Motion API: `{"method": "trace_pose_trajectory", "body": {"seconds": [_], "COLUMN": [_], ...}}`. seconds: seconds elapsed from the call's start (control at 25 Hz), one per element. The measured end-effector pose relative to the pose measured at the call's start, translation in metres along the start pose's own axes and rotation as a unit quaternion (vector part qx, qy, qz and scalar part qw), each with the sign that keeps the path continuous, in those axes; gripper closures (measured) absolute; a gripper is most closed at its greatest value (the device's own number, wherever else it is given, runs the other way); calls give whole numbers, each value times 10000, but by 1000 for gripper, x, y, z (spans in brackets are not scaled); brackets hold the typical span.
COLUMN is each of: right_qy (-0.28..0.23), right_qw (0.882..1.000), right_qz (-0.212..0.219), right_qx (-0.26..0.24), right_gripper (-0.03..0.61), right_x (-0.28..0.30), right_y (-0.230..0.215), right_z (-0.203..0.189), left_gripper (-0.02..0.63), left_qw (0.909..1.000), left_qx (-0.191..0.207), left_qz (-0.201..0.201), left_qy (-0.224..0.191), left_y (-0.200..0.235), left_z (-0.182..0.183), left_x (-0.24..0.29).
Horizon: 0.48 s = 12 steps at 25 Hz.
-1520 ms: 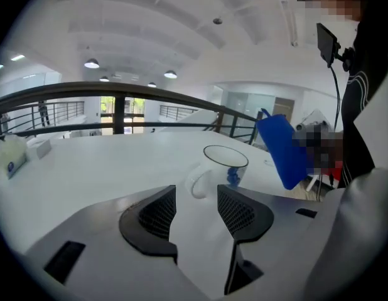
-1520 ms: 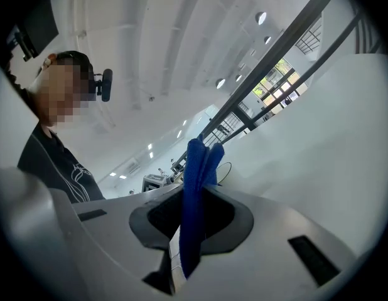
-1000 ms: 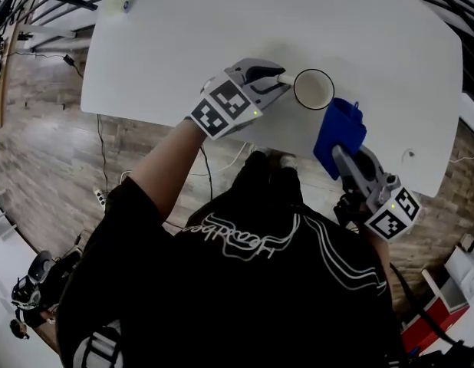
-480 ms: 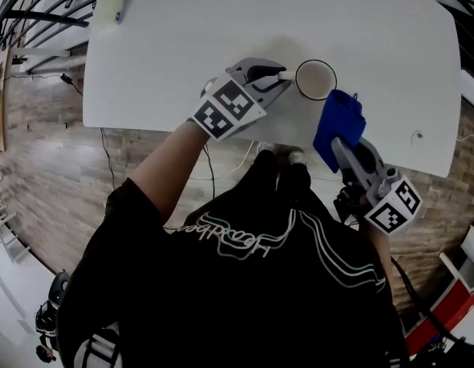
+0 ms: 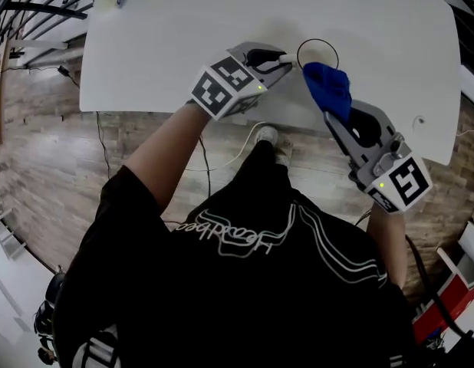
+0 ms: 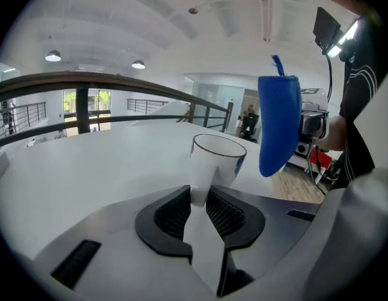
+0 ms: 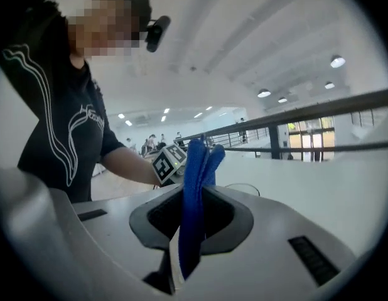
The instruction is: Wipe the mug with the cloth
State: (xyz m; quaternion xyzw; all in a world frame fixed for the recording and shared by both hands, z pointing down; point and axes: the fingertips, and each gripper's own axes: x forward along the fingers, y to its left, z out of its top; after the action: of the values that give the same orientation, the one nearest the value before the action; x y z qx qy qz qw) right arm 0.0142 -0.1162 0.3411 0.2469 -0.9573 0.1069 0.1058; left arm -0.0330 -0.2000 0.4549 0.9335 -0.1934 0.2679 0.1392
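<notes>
A white table [image 5: 183,44] with a mug [image 5: 315,52] gripped by its handle and a blue cloth [image 5: 327,89] beside it.
The table fills the top of the head view, and the mug stands upright on it near the front edge, its mouth open upward. The left gripper [image 5: 287,61] reaches in from the left with its ribbed pads pinching the mug's white handle [image 6: 199,190]; the jaws have just eased open a little, with the handle still between them. The right gripper [image 5: 333,121] comes in from the right, jaws clamped narrowly on the folded cloth, which sticks out past the tips. The cloth's free end sits at the mug's near rim, perhaps touching it, though no view settles that.
</notes>
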Motion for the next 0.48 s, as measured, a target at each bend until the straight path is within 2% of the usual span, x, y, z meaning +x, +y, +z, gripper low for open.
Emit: {"method": "trace_pose_trajectory", "body": {"seconds": [0.12, 0.2, 0.4, 0.48], "right_qy": [508, 785, 1101, 1184], "right_qw": [9942, 9872, 9697, 9642], "right_qz": [85, -31, -432, -591], "right_qx": [-939, -1386, -2139, -2298], "right_gripper": [529, 529, 529, 531], "right_x": [13, 21, 35, 42], "right_y": [-1, -1, -4, -5], "right_z": [-6, -14, -30, -40], "left_gripper": [534, 532, 531, 531], "left_qw": [10000, 9998, 9996, 9996], "left_qx": [-65, -100, -102, -92], "left_qz": [-75, -146, -255, -276], "left_qy": [3, -7, -11, -21], "left_y": [3, -1, -7, -3], "left_z": [2, -1, -7, -11], "left_x": [3, 2, -4, -5]}}
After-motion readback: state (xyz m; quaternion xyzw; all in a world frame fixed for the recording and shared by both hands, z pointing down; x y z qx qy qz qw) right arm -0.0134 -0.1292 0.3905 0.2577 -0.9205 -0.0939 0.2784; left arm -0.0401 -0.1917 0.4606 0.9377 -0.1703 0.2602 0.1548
